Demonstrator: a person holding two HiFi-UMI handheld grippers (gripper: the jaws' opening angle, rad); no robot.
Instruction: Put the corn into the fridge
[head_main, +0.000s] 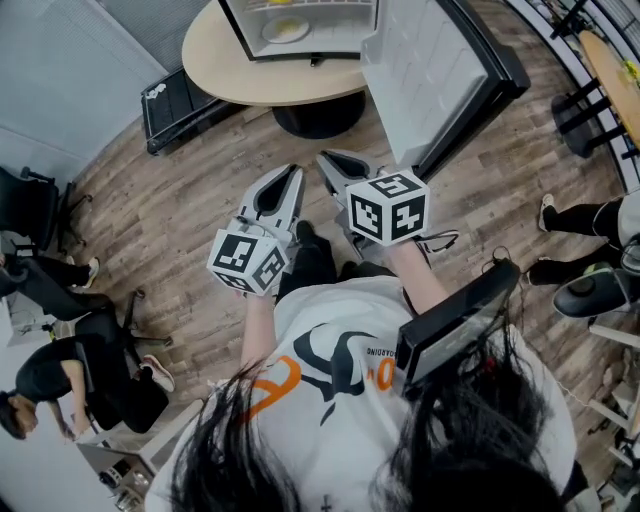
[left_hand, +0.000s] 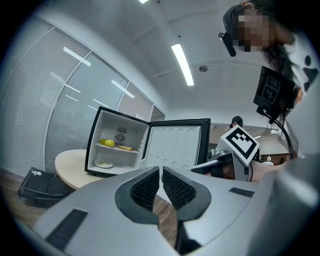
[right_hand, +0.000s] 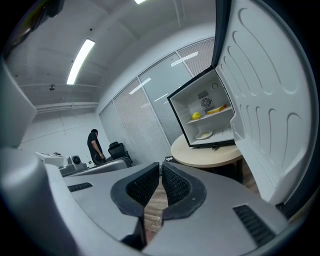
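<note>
Seeing a round table (head_main: 215, 60) sitting ahead of me on a black pedestal (head_main: 318, 118), with wood floor (head_main: 170, 210) running under it. A black case (head_main: 185, 105) is lying on the floor at the table's left, partly under its edge. Office chairs (head_main: 30, 205) are standing far left, and a person in black (head_main: 45, 385) is bending over near them. Someone's legs (head_main: 585, 215) are showing at right. A ceiling light strip (left_hand: 182, 64) is glowing, and blinds (left_hand: 35, 110) are covering the glass wall.
</note>
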